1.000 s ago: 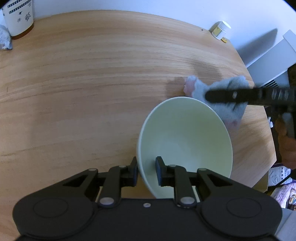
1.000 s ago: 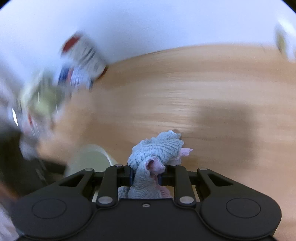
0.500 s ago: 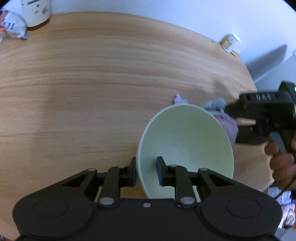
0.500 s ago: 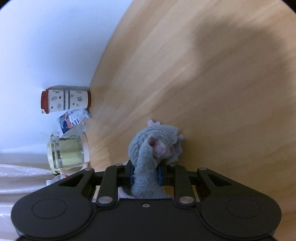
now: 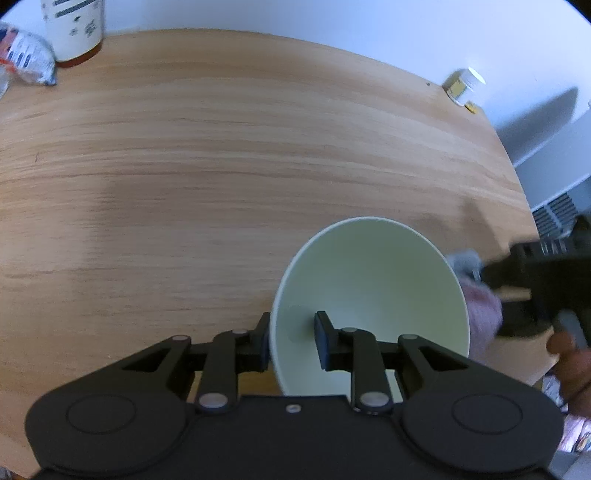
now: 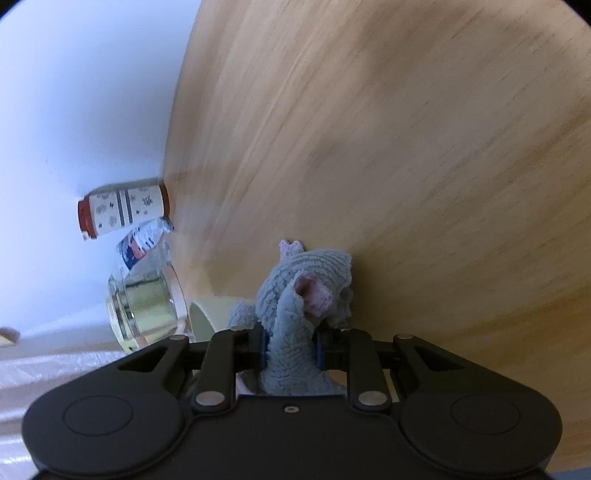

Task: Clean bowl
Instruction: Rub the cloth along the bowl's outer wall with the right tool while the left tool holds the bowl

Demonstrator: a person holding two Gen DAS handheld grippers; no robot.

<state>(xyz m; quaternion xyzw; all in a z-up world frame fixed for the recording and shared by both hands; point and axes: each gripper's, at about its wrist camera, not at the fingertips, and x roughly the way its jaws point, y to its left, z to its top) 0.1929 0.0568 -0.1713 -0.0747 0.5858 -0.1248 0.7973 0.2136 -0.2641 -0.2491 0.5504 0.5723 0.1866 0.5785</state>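
A pale green bowl [image 5: 376,280] is tilted above the wooden table, its opening facing the left wrist camera. My left gripper [image 5: 291,341] is shut on the bowl's near rim, one finger outside and one inside. My right gripper [image 6: 290,349] is shut on a grey and pink cloth [image 6: 306,291]. In the left wrist view the right gripper's body [image 5: 535,280] and the cloth [image 5: 478,306] sit just past the bowl's right rim, outside it. A sliver of the bowl [image 6: 205,314] shows left of the cloth in the right wrist view.
A white patterned canister [image 5: 72,29] and a crumpled packet [image 5: 27,62] stand at the table's far left. A glass jar [image 6: 147,306] stands beside them. A small white-capped jar [image 5: 463,83] sits at the far right edge. The table edge [image 5: 517,184] runs down the right.
My right gripper with the cloth has moved from behind the bowl down along its right side, rolling sideways. The left gripper has kept its hold on the bowl, which has barely shifted.
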